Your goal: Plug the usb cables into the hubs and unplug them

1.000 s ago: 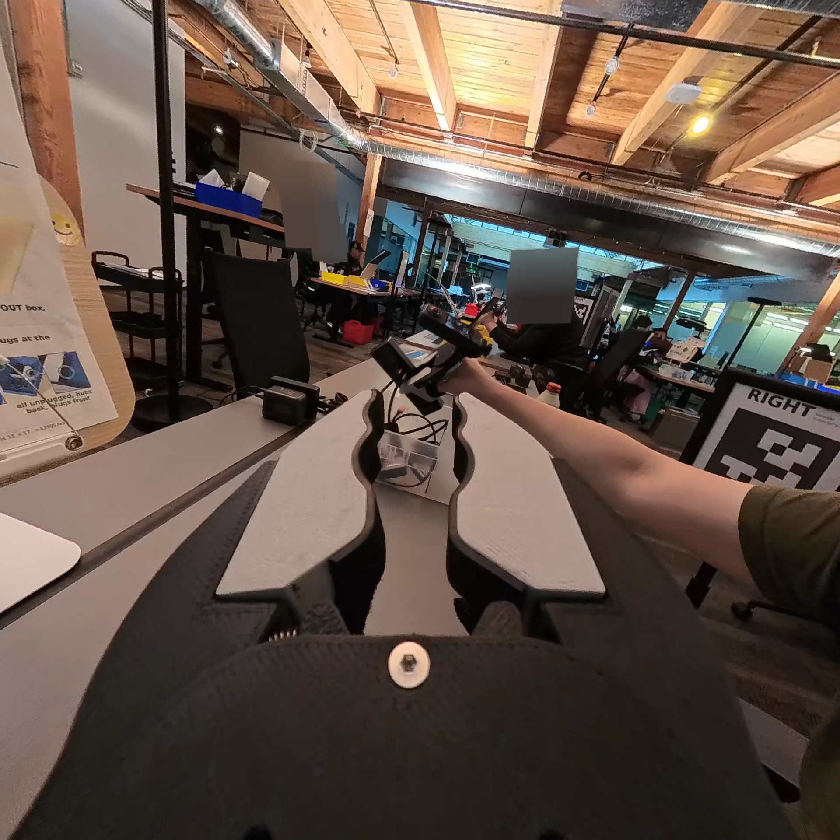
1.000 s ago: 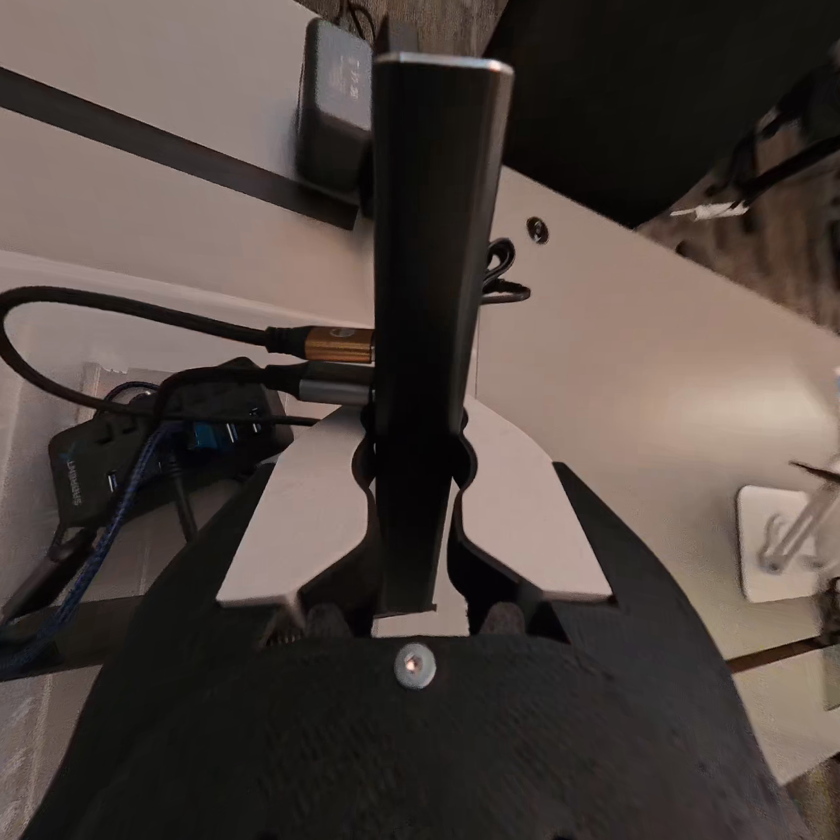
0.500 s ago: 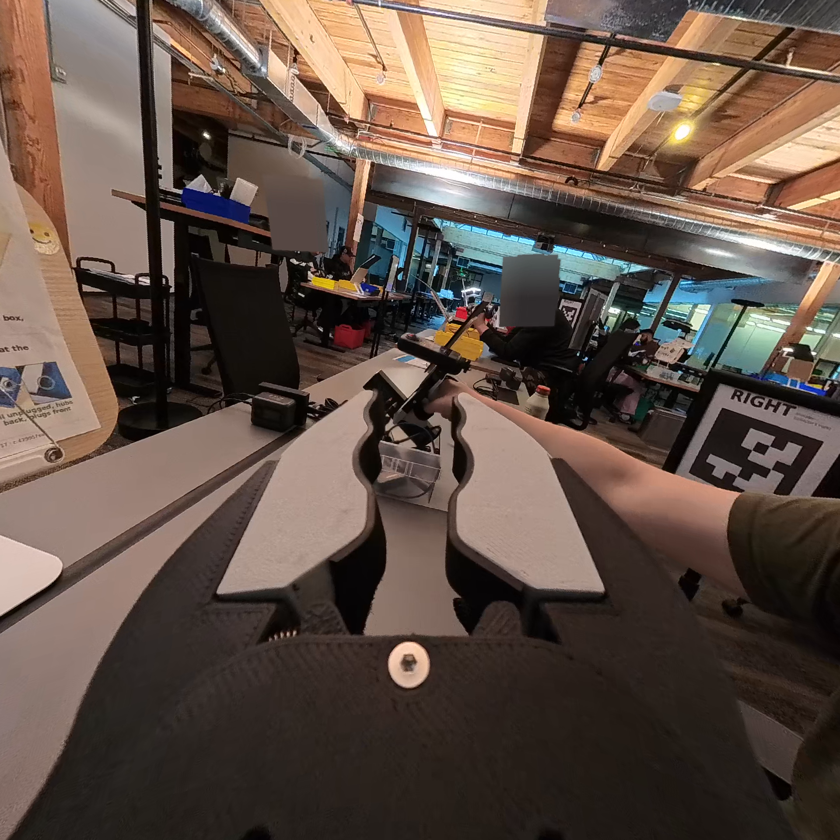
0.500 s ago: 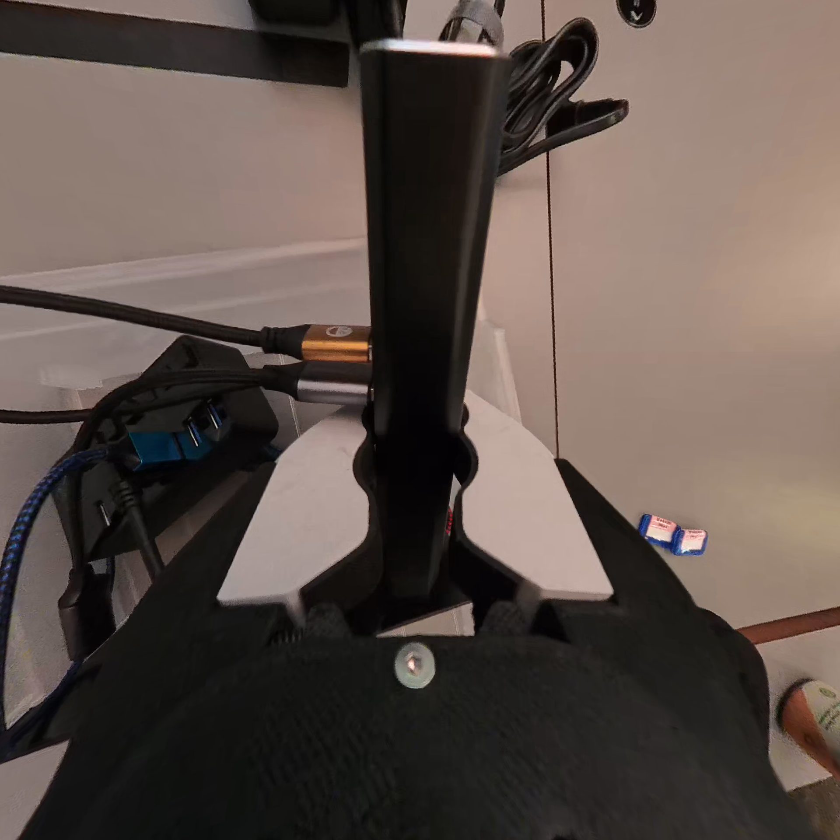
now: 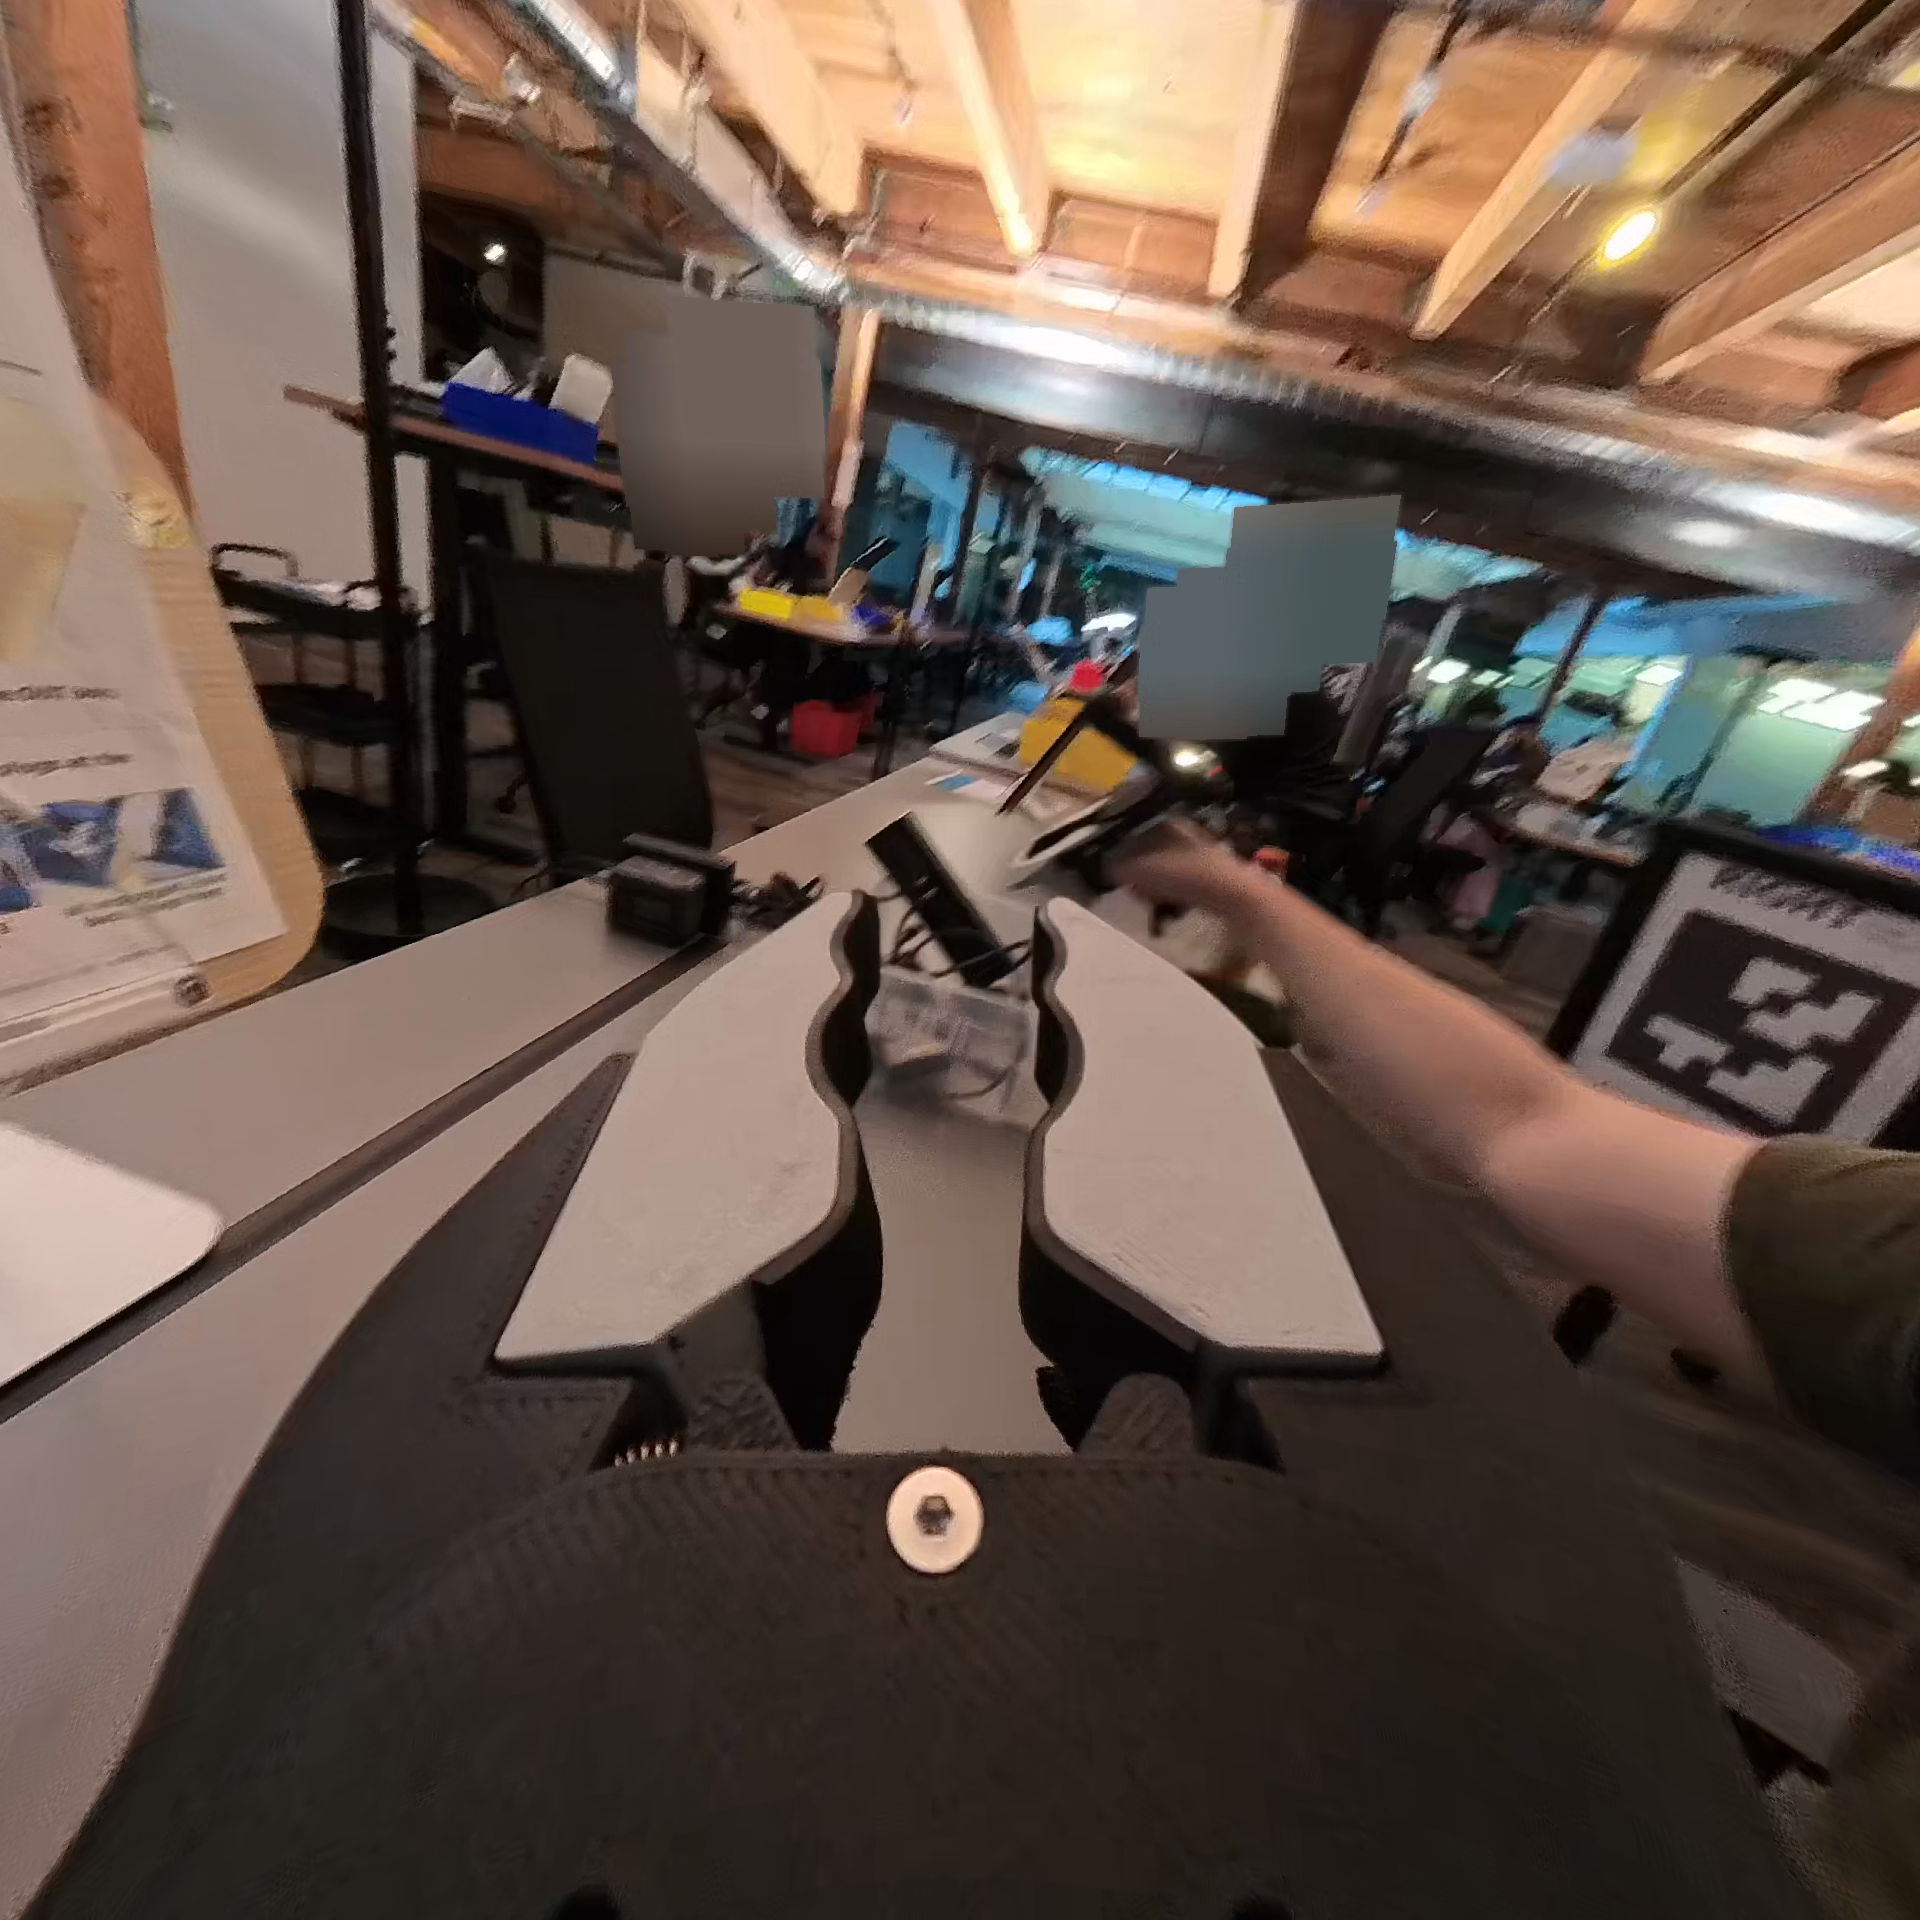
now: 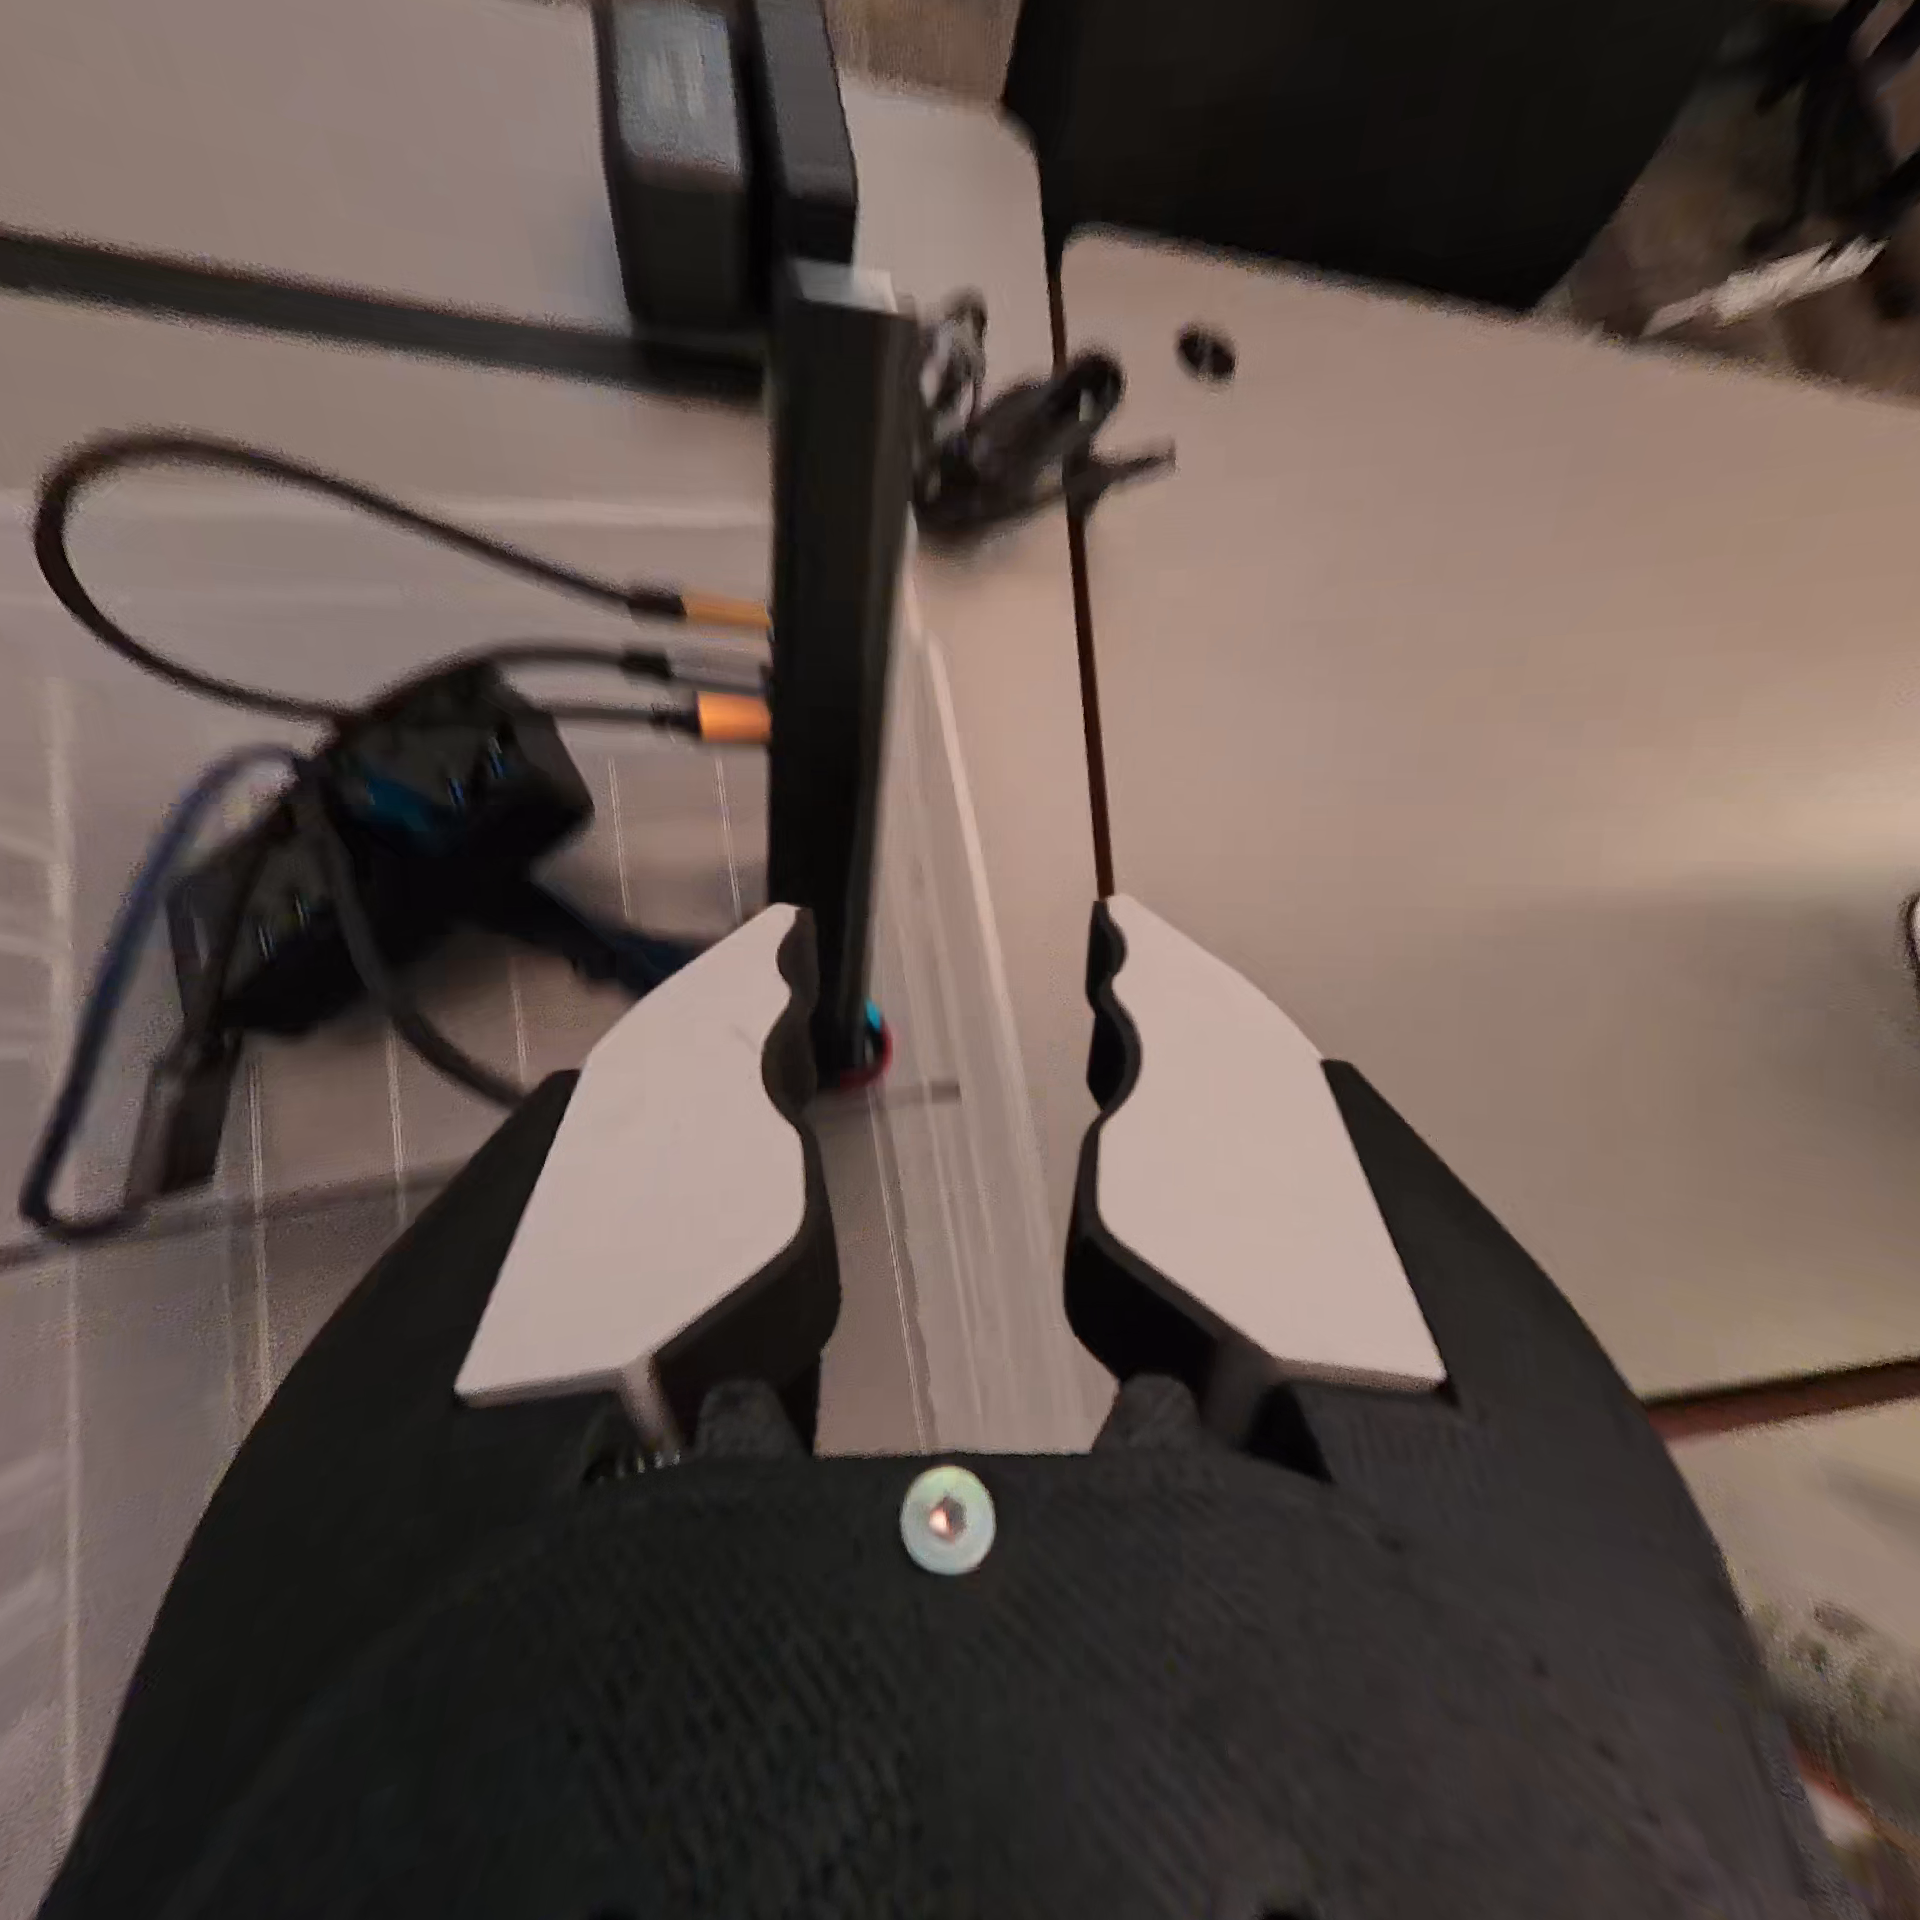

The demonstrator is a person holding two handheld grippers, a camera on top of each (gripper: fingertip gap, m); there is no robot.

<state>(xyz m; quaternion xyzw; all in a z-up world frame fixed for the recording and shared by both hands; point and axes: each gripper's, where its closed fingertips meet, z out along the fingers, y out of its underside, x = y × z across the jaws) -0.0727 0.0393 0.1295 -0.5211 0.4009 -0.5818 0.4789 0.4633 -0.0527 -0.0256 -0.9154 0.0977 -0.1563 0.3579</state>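
In the right wrist view my right gripper (image 6: 945, 914) is open, jaws wide apart. A long black hub (image 6: 831, 623) stands just inside its left finger, free of the right finger. Two gold plugs (image 6: 732, 717) and a grey one sit in its left side. A second black hub with blue ports (image 6: 447, 769) lies in the clear box (image 6: 312, 1164) among black and blue cables. In the left wrist view my left gripper (image 5: 940, 914) is open and empty, low over the table, pointing at the clear box (image 5: 945, 1023). The long hub (image 5: 935, 904) leans out of it. The right gripper (image 5: 1101, 831) hovers above.
A black power adapter (image 6: 686, 125) and a bundled black cable (image 6: 1018, 436) lie behind the box. A paper sign on a wooden board (image 5: 104, 779) stands left, a white pad (image 5: 62, 1236) near left, a black-and-white marker board (image 5: 1766, 1029) right. The person's forearm (image 5: 1455, 1091) crosses the right side. The black power adapter (image 6: 686, 125) sits 30 cm or so from the ends of my right fingers.
My right gripper has opened and let go of the long black hub, which now stands farther off, its lower end down at the box. The left gripper stays open and has barely moved.
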